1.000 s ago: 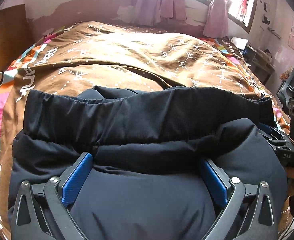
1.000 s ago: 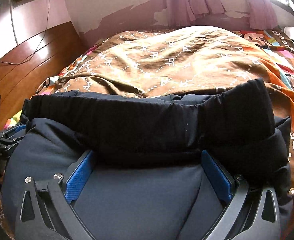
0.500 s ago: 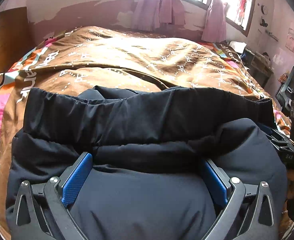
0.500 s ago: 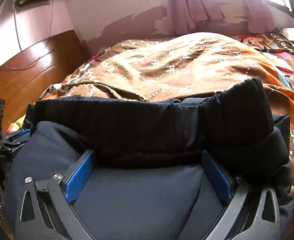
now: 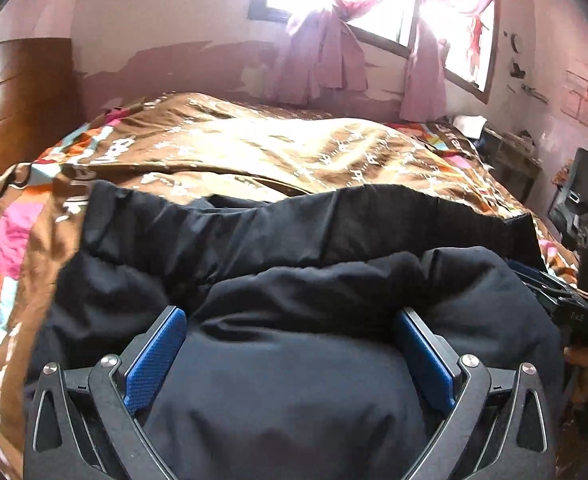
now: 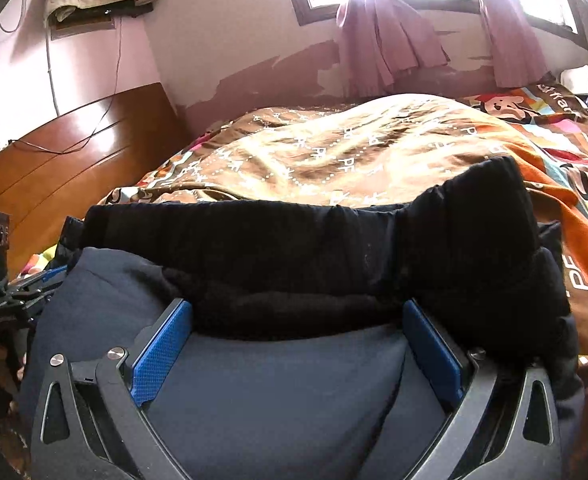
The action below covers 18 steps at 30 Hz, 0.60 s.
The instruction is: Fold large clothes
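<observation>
A dark padded jacket [image 5: 294,380] is seen filling the lower half of both wrist views, bunched up over the near part of a bed covered by a brown patterned quilt [image 5: 278,152]. In the left wrist view, the left claw [image 5: 290,356] is spread wide, with the jacket's bulk lying between its blue pads [image 5: 156,360]; whether the fabric is actually pinched cannot be told. A black ribbed band of the garment [image 5: 294,228] is stretched across the middle of the frame, above the puffed folds. At the right edge of that view, the other tool is partly seen, held by a hand [image 5: 585,364].

In the right wrist view, the right claw [image 6: 295,346] is likewise held wide, with navy fabric mounded between its pads [image 6: 162,354]; a firm grip cannot be confirmed. A wooden headboard [image 6: 74,152] is seen at the left, and pink curtains [image 6: 385,48] hang at the upper centre.
</observation>
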Each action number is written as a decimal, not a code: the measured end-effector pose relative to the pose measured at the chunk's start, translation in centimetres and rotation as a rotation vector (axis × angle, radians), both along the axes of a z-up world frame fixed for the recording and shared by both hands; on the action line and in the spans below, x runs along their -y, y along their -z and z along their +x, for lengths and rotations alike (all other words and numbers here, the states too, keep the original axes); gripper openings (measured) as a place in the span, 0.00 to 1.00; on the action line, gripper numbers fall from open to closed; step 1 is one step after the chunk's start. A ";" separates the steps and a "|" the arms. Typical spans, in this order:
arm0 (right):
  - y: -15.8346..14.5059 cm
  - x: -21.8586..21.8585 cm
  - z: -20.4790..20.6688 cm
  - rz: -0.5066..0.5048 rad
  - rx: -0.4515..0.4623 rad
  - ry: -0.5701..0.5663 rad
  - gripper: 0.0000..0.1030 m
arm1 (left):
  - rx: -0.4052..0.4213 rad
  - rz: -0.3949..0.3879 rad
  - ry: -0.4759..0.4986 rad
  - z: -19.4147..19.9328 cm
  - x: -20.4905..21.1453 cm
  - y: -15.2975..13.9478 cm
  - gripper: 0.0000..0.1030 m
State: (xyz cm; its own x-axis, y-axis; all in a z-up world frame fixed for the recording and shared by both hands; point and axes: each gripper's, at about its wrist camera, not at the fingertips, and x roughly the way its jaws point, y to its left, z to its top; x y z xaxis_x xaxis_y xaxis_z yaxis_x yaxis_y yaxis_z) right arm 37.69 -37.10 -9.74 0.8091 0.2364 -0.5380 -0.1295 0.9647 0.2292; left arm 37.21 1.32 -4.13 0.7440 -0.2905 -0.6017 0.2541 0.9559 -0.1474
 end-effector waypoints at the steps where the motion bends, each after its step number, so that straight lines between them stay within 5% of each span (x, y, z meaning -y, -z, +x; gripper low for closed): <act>1: -0.4 0.2 -0.6 0.003 0.002 0.005 0.99 | 0.007 -0.006 -0.016 -0.5 -0.5 -0.3 1.00; 6: -2.2 2.8 -4.6 0.065 0.047 0.034 0.99 | 0.018 -0.034 -0.086 -2.8 -4.2 -1.4 1.00; 11: -2.2 5.9 -6.5 0.046 -0.012 0.112 0.99 | -0.036 -0.057 -0.159 -3.4 -7.9 -1.4 1.00; 18: -0.8 7.8 -6.6 0.056 -0.085 0.115 0.99 | -0.199 -0.100 -0.171 -2.8 -11.4 1.4 1.00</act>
State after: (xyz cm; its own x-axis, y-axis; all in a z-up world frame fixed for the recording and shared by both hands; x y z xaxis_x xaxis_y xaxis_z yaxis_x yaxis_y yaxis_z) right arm 31.06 -44.93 -8.99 0.7847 0.1761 -0.5944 0.0035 0.9576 0.2882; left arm 34.42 12.69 -5.51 0.6576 -0.2369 -0.7152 0.0475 0.9604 -0.2744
